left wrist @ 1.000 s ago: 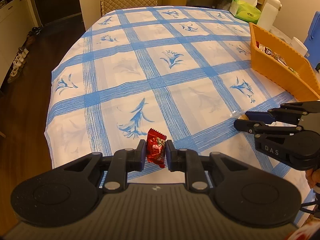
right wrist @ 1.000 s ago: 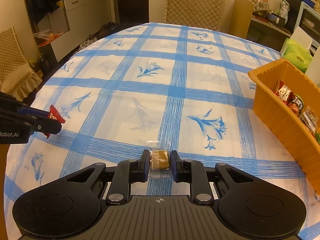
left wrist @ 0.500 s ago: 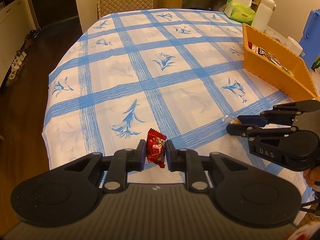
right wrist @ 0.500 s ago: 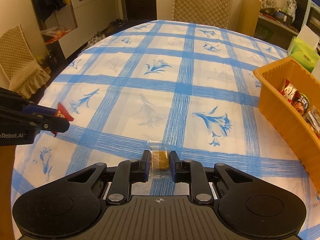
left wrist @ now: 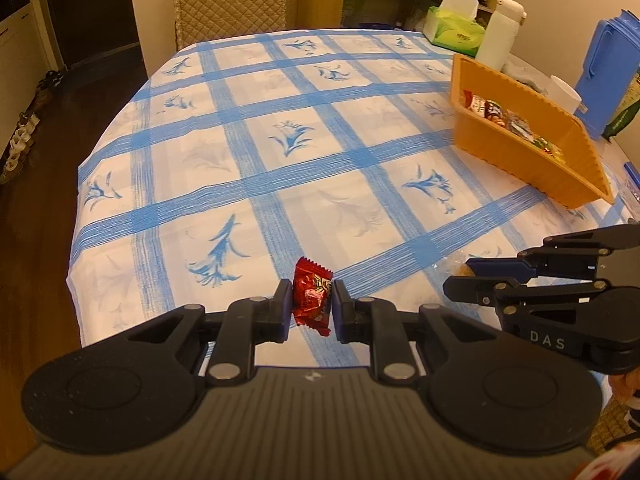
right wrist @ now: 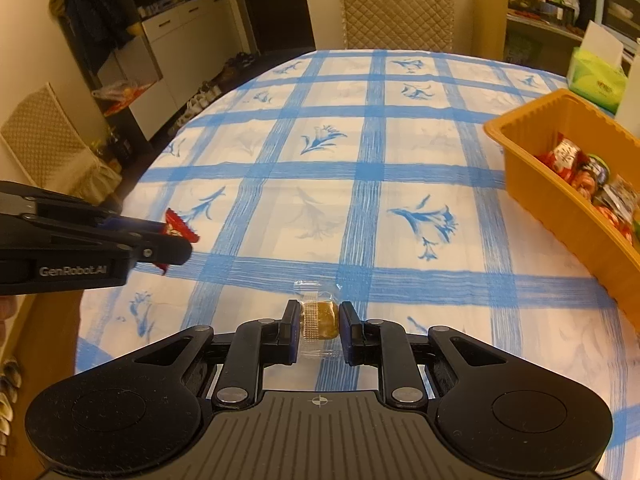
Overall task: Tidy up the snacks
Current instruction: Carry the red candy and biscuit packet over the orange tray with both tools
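Note:
My left gripper (left wrist: 311, 306) is shut on a red-wrapped candy (left wrist: 313, 300), held above the near part of the blue-checked tablecloth (left wrist: 280, 152). In the right wrist view that same left gripper (right wrist: 176, 240) reaches in from the left with the red candy (right wrist: 178, 227) at its tip. My right gripper (right wrist: 319, 326) is shut on a brown snack in a clear wrapper (right wrist: 319, 320), also lifted off the cloth. From the left wrist view the right gripper (left wrist: 460, 284) shows at the right edge. An orange basket (left wrist: 520, 152) with several wrapped snacks stands at the right, also visible as the basket (right wrist: 536, 188).
A green tissue box (left wrist: 456, 32), a white bottle (left wrist: 500, 32) and a blue container (left wrist: 608, 68) stand behind the basket. A quilted chair (right wrist: 396, 4) sits at the far end of the table. The table's left edge drops to dark floor with shoes (left wrist: 20, 136).
Both grippers have risen and drawn back a little with their snacks still held. The basket now shows more fully in both views.

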